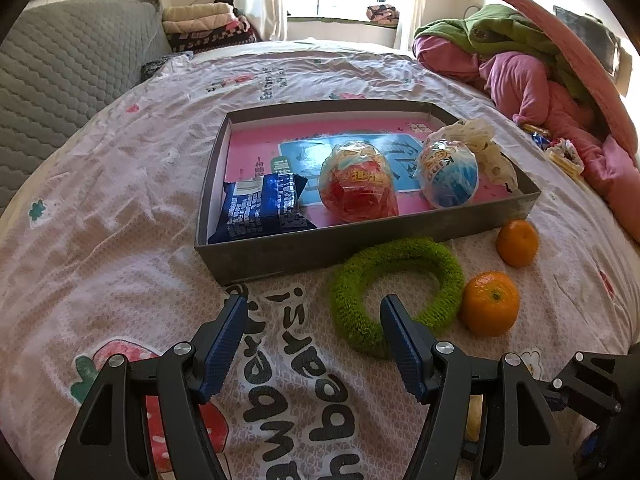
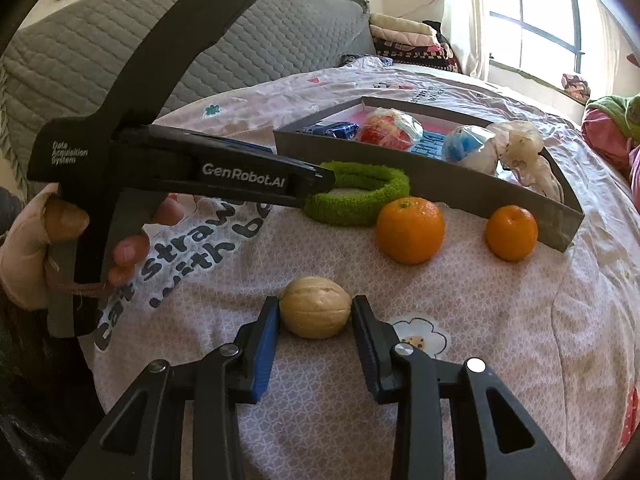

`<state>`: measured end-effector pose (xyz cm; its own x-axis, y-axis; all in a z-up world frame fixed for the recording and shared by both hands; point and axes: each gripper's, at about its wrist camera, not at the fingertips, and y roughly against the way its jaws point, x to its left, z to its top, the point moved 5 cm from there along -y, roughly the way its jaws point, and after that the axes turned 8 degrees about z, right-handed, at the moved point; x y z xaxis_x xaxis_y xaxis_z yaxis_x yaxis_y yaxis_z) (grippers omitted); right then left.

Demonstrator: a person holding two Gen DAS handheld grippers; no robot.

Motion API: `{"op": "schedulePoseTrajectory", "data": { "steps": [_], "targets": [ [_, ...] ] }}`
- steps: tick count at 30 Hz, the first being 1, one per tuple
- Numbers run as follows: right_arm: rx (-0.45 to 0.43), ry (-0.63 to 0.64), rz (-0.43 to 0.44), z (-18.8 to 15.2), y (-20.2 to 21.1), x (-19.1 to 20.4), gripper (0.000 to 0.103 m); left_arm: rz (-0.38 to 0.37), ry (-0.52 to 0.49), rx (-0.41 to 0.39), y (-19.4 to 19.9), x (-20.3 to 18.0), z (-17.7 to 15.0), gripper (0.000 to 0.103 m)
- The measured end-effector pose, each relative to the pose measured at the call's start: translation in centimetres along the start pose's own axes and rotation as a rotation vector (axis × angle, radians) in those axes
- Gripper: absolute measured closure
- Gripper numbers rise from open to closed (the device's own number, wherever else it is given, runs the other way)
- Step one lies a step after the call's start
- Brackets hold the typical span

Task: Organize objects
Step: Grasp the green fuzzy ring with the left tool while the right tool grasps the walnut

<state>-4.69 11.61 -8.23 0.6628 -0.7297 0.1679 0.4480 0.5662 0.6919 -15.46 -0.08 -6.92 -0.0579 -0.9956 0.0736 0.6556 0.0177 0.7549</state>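
Note:
On the strawberry-print bedsheet, my right gripper (image 2: 314, 305) is shut on a pale tan walnut (image 2: 314, 318), one pad against each side. Beyond it lie two oranges (image 2: 410, 230) (image 2: 512, 232) and a fuzzy green ring (image 2: 360, 208). My left gripper (image 1: 312, 308) stands open with nothing between its fingers. Its right finger (image 1: 400, 332) hangs over the ring's (image 1: 400, 252) near edge. Behind them, the shallow grey box (image 1: 280, 256) holds a blue packet (image 1: 260, 208), a red wrapped ball (image 1: 358, 188), a blue wrapped ball (image 1: 450, 176) and a crumpled plastic bag (image 1: 480, 140).
A heap of pink and green clothes (image 1: 520, 72) lies at the bed's right side, with small wrappers (image 1: 560, 152) beside it. A grey quilted headboard (image 1: 60, 72) runs along the left. A person's hand (image 2: 24, 248) holds the left gripper's handle.

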Motion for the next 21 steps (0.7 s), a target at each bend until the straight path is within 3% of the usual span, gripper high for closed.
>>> {"op": "schedulePoseTrajectory", "data": {
  "steps": [14, 17, 20, 21],
  "targets": [
    [0.000, -0.015, 0.035, 0.0, -0.2, -0.4, 0.067, -0.024, 0.048, 0.056, -2.9, -0.1, 0.5, 0.033],
    [-0.003, -0.016, 0.039, 0.0, -0.3, -0.4, 0.067, -0.014, 0.031, 0.051, -2.9, -0.4, 0.5, 0.044],
    [-0.003, -0.022, 0.045, 0.0, -0.3, -0.4, 0.067, -0.028, 0.016, 0.045, -2.6, -0.9, 0.5, 0.060],
    [-0.004, -0.023, 0.047, 0.1, -0.3, -0.4, 0.067, -0.037, 0.012, 0.043, -2.4, -1.1, 0.4, 0.070]
  ]
}}
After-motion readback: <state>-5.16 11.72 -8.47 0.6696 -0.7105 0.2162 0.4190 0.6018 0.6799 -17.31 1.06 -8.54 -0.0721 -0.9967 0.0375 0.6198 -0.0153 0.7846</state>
